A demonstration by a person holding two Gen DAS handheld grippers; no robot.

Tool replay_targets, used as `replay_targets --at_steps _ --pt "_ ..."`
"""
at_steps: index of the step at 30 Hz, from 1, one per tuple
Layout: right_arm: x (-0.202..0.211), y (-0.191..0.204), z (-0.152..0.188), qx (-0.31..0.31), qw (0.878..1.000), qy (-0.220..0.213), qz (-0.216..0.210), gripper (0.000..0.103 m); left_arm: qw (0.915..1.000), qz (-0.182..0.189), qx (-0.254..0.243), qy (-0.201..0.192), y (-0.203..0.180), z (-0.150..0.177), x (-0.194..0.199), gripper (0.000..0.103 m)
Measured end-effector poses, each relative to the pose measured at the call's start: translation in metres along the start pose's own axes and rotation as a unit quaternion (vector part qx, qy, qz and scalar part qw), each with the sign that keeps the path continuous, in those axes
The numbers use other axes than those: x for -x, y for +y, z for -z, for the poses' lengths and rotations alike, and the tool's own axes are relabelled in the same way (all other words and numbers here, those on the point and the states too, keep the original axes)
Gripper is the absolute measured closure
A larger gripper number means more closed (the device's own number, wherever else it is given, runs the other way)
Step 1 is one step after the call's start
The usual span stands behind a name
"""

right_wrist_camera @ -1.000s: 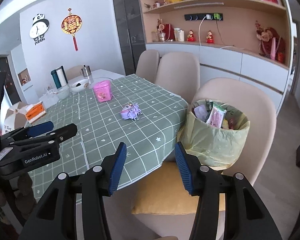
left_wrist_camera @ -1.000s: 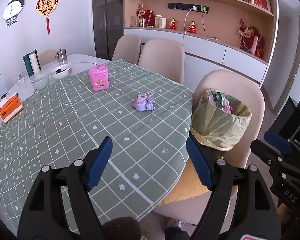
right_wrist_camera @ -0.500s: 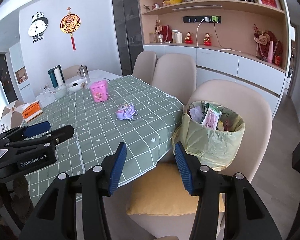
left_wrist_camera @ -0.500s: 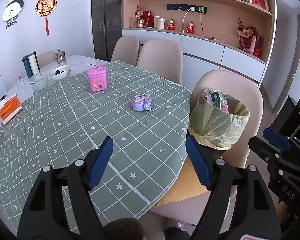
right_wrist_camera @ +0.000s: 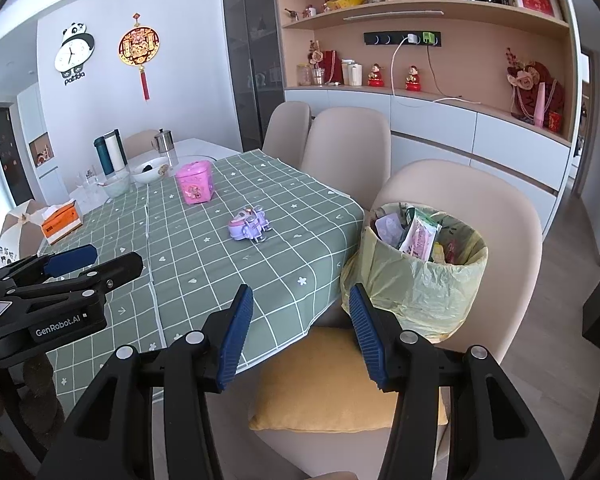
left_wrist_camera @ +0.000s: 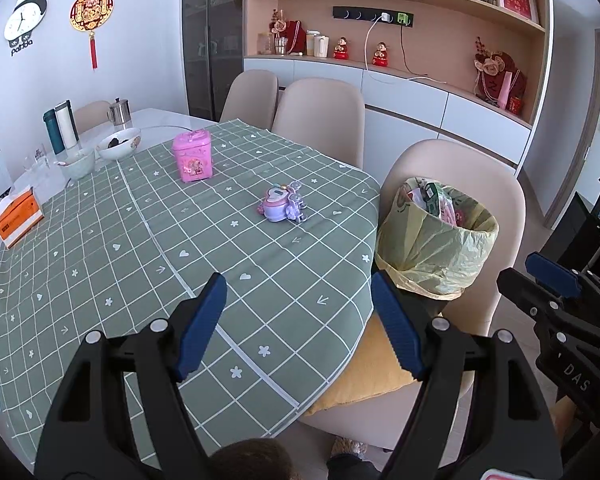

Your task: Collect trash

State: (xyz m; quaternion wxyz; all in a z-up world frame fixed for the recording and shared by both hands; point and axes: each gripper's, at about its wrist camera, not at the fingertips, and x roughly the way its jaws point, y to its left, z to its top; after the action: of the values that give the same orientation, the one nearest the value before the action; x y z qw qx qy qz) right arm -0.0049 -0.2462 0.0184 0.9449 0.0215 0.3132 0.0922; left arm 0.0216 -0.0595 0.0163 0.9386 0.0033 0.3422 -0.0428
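A bin lined with a yellow bag point(left_wrist_camera: 436, 248) point(right_wrist_camera: 416, 276) stands on a beige chair at the table's right end, filled with wrappers point(right_wrist_camera: 416, 236). My left gripper point(left_wrist_camera: 298, 292) hangs open over the near edge of the green checked tablecloth point(left_wrist_camera: 140, 248), nothing between its blue pads. My right gripper point(right_wrist_camera: 300, 300) is also open and empty, over the gap between the table corner and the bin. Each gripper shows at the side of the other's view: the right one point(left_wrist_camera: 548, 276), the left one point(right_wrist_camera: 80, 260).
On the tablecloth point(right_wrist_camera: 196, 248) lie a purple toy point(left_wrist_camera: 282, 208) point(right_wrist_camera: 250, 226) and a pink tin point(left_wrist_camera: 192, 156) point(right_wrist_camera: 195, 182). Bowls, flasks and an orange tissue box point(left_wrist_camera: 18, 218) sit at the far left. A yellow cushion point(right_wrist_camera: 328, 388) lies on the chair seat under the bin.
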Motion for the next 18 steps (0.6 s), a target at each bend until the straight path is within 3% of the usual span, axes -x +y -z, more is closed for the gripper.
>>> replay_targets --at_steps 18 --pt "0.0006 0.0005 0.0003 0.003 1.000 0.001 0.006 0.055 1.0000 0.003 0.006 0.000 0.0049 0.0039 0.0036 0.032"
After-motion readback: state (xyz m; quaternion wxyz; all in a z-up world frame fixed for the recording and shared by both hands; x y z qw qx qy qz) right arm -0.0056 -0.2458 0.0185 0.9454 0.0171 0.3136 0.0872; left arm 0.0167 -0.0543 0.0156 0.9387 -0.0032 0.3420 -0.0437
